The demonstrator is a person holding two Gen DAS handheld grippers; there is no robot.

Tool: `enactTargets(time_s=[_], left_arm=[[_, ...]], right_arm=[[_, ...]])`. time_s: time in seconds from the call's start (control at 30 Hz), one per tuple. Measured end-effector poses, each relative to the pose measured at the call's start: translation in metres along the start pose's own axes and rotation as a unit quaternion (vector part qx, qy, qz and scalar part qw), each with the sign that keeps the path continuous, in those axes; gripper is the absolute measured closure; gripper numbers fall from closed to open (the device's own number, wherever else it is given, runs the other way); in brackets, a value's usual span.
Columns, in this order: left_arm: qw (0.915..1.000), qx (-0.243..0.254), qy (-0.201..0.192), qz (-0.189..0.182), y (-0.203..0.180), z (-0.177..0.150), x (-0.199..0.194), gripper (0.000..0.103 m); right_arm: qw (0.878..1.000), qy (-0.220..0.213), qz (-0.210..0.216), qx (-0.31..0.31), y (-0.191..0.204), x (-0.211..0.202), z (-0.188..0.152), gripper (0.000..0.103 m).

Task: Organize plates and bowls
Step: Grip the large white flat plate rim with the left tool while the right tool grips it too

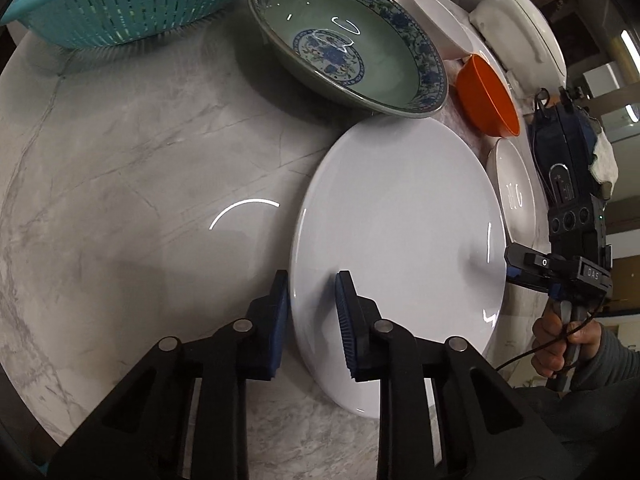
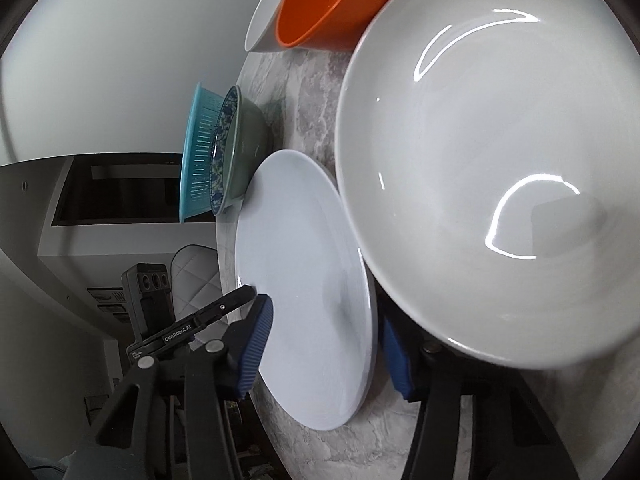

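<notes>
A wide white plate (image 1: pixel 400 220) (image 2: pixel 304 300) lies on the marble table (image 1: pixel 140 160). My left gripper (image 1: pixel 312 280) is shut on the plate's near rim, one blue pad on top and the other against the edge. From the far side my right gripper (image 2: pixel 324 312) (image 1: pixel 514 268) straddles the opposite rim. One pad sits over the plate, the other stands just clear of the rim's outside. A green bowl with blue flowers (image 1: pixel 348 40), an orange bowl (image 1: pixel 488 96), a small white bowl (image 1: pixel 440 20) and a large white bowl (image 2: pixel 500 160) stand around it.
A teal slotted basket (image 1: pixel 120 4) stands at the table's far left, beside the green bowl. A white lidded pot (image 1: pixel 528 32) sits behind the small bowls. A person's hand (image 1: pixel 556 344) holds the right gripper's handle. The table edge runs close under the plate in the right wrist view.
</notes>
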State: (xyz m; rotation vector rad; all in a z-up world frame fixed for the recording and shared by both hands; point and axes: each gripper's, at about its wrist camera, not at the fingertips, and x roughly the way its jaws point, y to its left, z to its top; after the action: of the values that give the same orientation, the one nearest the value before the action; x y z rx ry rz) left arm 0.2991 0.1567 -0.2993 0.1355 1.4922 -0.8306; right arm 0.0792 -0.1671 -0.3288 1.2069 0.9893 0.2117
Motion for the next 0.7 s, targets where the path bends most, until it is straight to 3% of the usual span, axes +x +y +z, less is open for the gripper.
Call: enactTargets(time_s=[0.1, 0.17, 0.23, 0.3, 0.5, 0.7], left_arm=[[0.9999, -0.014, 0.002, -0.002, 0.001, 0.009, 0.003, 0.084], [0.9999, -0.016, 0.001, -0.002, 0.007, 0.007, -0.002, 0.084], [0.9999, -0.016, 0.003, -0.002, 0.006, 0.008, -0.002, 0.085], [0.9999, -0.014, 0.003, 0.006, 0.009, 0.002, -0.007, 0.084], [0.9997, -0.015, -0.007, 0.018, -0.004, -0.017, -0.009, 0.084], [0.9985, -0.044, -0.031, 0.011, -0.035, -0.065, -0.025, 0.085]], right_arm=[[1.0, -0.006, 0.004, 0.009, -0.002, 0.004, 0.002, 0.053], [1.0, -0.006, -0.009, 0.008, -0.005, 0.004, 0.003, 0.068], [1.0, 0.002, -0.022, 0.021, -0.013, 0.006, 0.006, 0.092], [1.0, 0.003, -0.013, 0.029, -0.019, 0.001, 0.004, 0.093], [0.999, 0.005, -0.043, 0.001, -0.012, -0.002, 0.0, 0.092], [0.998, 0.024, -0.052, -0.03, -0.002, -0.019, -0.015, 0.092]])
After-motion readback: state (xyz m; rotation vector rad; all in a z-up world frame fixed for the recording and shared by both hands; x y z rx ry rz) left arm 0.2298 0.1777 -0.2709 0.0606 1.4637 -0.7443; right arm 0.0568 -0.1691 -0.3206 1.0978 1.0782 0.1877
